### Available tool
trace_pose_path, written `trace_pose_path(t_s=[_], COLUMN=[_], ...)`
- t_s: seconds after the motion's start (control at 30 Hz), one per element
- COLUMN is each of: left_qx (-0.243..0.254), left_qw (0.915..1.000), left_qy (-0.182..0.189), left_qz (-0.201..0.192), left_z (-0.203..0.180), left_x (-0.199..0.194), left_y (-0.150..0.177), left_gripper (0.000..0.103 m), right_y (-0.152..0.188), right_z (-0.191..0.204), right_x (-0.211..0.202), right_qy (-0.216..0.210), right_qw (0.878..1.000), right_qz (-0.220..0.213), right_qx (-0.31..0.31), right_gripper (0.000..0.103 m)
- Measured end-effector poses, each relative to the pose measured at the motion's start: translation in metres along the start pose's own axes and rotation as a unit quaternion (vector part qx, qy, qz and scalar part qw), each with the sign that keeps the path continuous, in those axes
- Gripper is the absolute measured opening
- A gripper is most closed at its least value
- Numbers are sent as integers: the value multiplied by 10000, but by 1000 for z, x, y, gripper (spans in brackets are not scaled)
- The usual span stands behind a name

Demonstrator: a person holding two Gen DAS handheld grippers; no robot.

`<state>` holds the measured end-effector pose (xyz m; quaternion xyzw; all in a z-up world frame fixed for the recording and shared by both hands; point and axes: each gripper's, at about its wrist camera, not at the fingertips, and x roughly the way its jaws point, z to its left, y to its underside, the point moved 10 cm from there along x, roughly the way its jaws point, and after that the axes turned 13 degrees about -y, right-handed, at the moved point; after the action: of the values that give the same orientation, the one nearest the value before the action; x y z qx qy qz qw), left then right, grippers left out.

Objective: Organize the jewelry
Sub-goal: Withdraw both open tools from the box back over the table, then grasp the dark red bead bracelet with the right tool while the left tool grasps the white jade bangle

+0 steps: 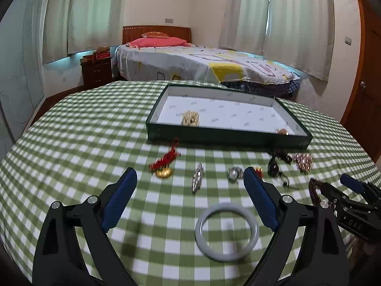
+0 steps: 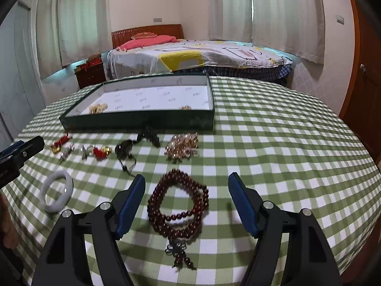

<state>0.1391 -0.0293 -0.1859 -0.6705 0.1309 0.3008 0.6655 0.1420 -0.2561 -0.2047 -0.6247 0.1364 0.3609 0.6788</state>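
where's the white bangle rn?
The white bangle lies flat on the checked tablecloth, in front of the open left hand-held gripper; in the right wrist view it's far left, near the silver clip.

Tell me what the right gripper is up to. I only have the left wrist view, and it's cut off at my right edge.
Observer: The right gripper is open, and a dark red bead bracelet lies on the checked tablecloth between its fingers.
Operator: Describe the bracelet's near end.
Observer: A dark knotted tassel trails from it toward the camera.
Operator: Give me what lies beyond the bracelet.
Observer: A pink-gold bead cluster sits between the bracelet and the right end of the green tray.
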Motion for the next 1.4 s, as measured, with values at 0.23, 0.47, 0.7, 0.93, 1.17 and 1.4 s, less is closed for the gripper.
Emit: trace_pose_path(t_s=[0.23,0.47,0.7,0.93,1.17,1.4], left_qx=[-54,-47,213,382,562,661], left_qw=[10000,9999,9997,9991,9975,9965], left_qy=[11,92,148,177,249,260], left_qz=[68,-89,-9,64,351,442], left_z=[-1,-8,-23,-33,-42,-43], left_x=[1,-3,1,6,14,16], left_y=[13,19,26,32,47,52], left_gripper=[89,94,94,94,94,78], right_y=[10,18,23,23,23,22], right_z=[0,-2,-2,-1,5,12], right_x=[3,9,11,10,8,8], right_qy=[50,41,34,52,6,-161], right_qw=[10000,9999,9999,10000,10000,9997], right_qz=[11,103,118,76,48,74], right_qx=[-41,1,10,6,-72,-141], right_gripper=[74,77,77,77,54,27])
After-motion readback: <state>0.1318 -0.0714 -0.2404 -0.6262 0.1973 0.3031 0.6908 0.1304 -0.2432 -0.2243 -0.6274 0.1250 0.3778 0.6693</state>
